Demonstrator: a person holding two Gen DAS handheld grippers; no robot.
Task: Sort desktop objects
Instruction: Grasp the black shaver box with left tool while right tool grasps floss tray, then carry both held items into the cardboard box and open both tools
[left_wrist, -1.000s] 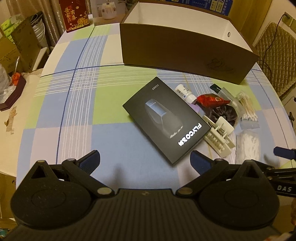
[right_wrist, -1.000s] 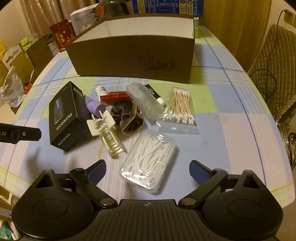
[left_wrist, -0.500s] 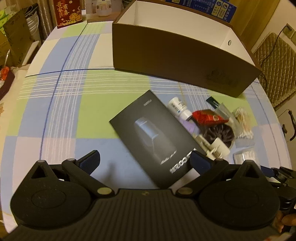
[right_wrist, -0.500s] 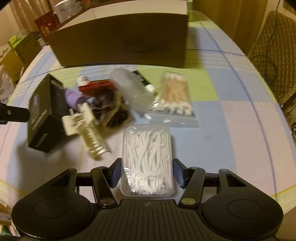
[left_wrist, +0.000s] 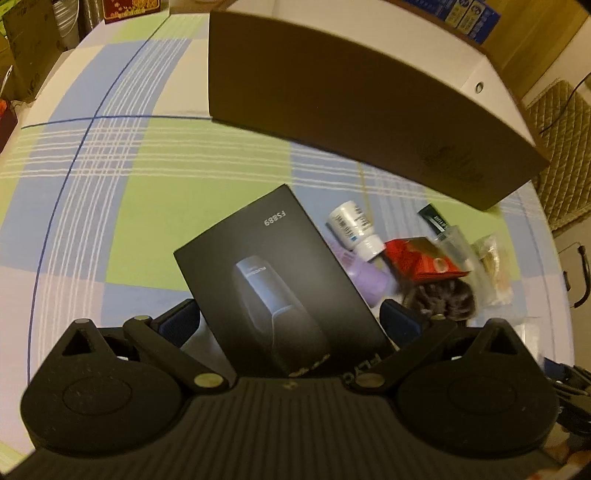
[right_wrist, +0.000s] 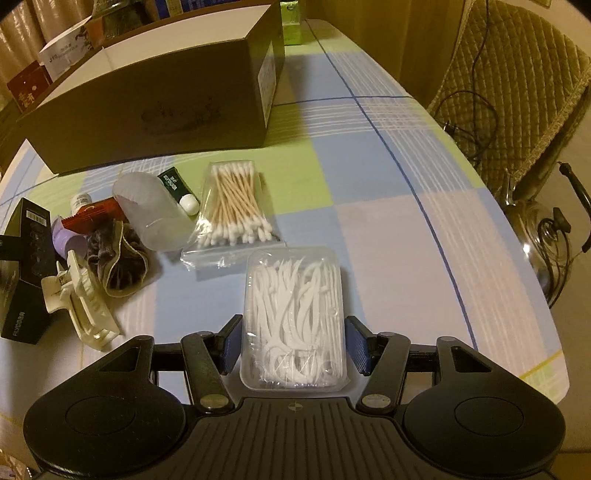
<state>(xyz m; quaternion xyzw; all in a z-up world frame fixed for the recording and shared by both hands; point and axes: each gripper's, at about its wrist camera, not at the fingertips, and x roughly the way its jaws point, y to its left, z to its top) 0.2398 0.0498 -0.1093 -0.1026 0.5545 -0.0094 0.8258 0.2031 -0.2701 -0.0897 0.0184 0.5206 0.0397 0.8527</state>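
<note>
Left wrist view: my left gripper (left_wrist: 288, 325) is straddling the black shaver box (left_wrist: 275, 284), jaws wide on either side of it and not yet clamping. I judge I am setting up this grasp; next I need to close squarely.

Right wrist view: my right gripper (right_wrist: 295, 349) is pinching the clear floss-pick case (right_wrist: 293, 317) by its long sides. Next it needs lifting toward the cardboard box (right_wrist: 155, 99) beyond the cotton swab bag (right_wrist: 232, 210).

A checked tablecloth (right_wrist: 373, 173) carries the cardboard box (right_wrist: 155, 103) and swab bag (right_wrist: 232, 210).
</note>
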